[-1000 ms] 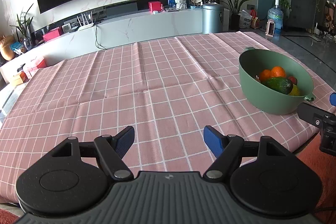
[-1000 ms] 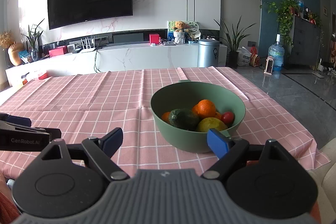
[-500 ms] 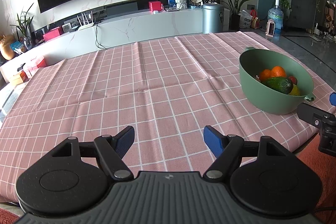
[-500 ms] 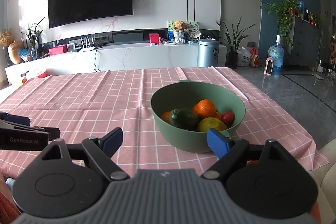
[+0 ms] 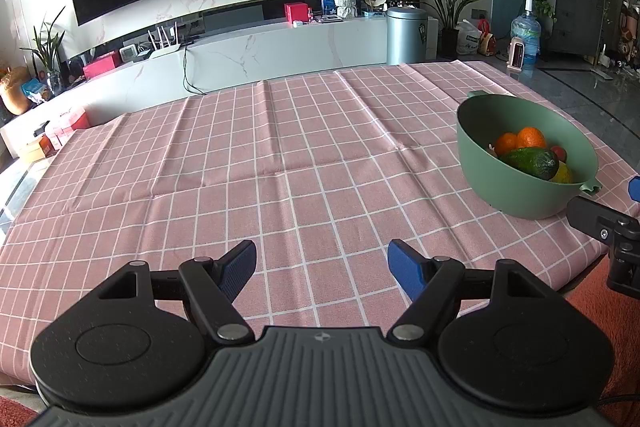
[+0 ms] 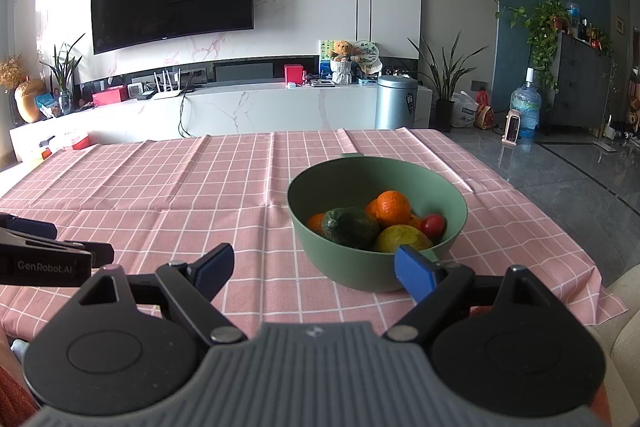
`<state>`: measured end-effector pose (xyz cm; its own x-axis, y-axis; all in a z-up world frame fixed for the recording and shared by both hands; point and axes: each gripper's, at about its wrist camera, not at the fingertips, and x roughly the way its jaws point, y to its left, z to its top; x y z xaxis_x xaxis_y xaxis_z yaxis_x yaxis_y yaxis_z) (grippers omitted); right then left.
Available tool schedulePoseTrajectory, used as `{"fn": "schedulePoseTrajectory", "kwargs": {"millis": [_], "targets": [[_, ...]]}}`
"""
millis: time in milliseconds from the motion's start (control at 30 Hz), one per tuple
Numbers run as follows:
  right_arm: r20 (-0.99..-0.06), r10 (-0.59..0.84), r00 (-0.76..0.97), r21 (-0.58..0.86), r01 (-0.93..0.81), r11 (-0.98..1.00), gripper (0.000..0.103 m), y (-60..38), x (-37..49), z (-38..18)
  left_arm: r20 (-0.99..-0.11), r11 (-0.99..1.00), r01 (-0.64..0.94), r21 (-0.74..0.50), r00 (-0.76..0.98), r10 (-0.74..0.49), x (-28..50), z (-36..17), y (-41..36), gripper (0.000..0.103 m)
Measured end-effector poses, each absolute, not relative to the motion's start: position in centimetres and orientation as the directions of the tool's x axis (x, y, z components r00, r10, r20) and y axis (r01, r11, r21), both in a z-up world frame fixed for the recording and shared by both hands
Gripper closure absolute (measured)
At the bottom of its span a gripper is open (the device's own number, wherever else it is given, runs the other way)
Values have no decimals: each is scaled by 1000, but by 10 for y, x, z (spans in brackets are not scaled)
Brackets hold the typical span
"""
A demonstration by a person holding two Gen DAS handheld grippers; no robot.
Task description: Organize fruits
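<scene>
Green bowl (image 6: 376, 227) on the pink checked desk (image 5: 280, 167), dead ahead of the right tool (image 6: 314, 267) and just beyond its tips; well off to the right of the left tool (image 5: 322, 265). Right hand clearly nearer. Both tools spread wide, gripping nothing. Inside the bowl: dark avocado (image 6: 350, 227) lying with its long axis across the view, oranges (image 6: 394, 207), a yellow-green fruit (image 6: 402, 239), a small red one (image 6: 433, 225).

Right gripper (image 6: 314, 265) fingers spread before fruit bowl (image 6: 352, 267)
</scene>
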<state>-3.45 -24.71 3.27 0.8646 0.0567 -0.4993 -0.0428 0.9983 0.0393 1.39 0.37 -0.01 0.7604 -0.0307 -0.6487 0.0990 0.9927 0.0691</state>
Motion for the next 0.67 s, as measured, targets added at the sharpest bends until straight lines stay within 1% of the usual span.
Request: {"fn": "schedulePoseTrajectory", "kwargs": {"millis": [667], "targets": [[-499,56,865,38,-43,998,19,-247,-34,32,-646,993,104,63,762,-39,11,4,6,15]]}}
